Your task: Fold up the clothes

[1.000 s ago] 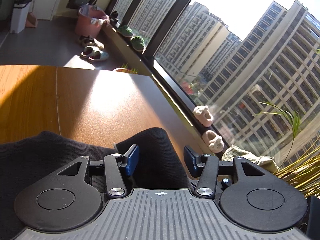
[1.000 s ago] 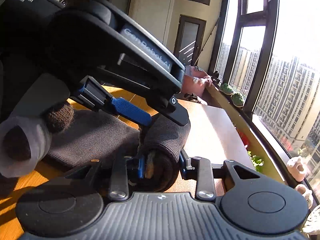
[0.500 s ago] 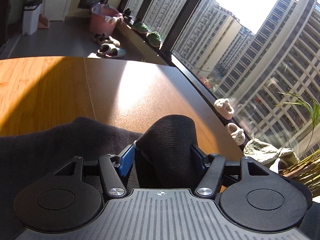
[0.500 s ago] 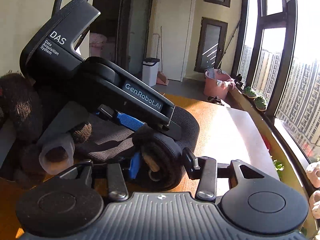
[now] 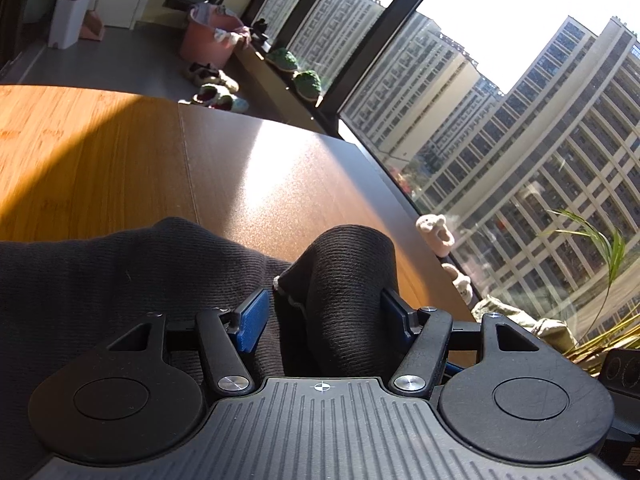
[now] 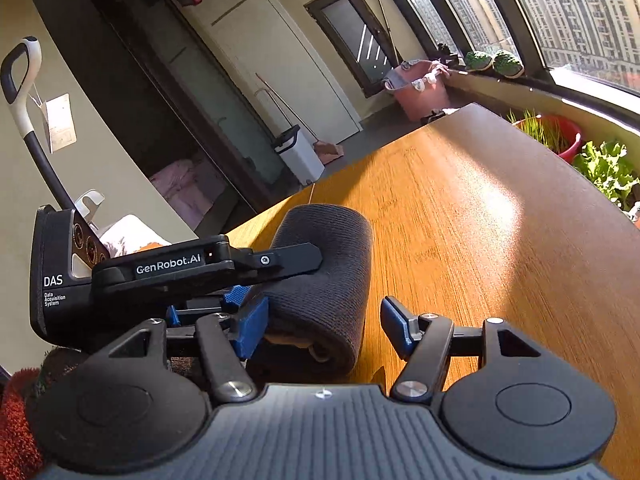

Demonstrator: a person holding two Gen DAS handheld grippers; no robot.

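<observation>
A dark grey knit garment (image 5: 120,272) lies on the wooden table (image 5: 100,160); one end is rolled into a thick fold (image 5: 348,280). My left gripper (image 5: 324,312) stands around that fold, its blue pads (image 5: 252,320) against the cloth on both sides. In the right wrist view the same roll (image 6: 328,276) lies between the fingers of my right gripper (image 6: 324,324), which is open, with its right pad (image 6: 394,322) clear of the cloth. The left gripper's body (image 6: 172,268) reaches in from the left over the roll.
The table's far edge runs along a large window (image 5: 520,140). Slippers (image 5: 212,84), a pink bucket (image 5: 208,40) and a white bin (image 5: 70,12) stand on the floor beyond. Potted greens (image 6: 608,164) sit past the table's right edge.
My left gripper has closed in on the rolled fold. My right gripper has let go of the roll and opened, and its view has swung toward the room.
</observation>
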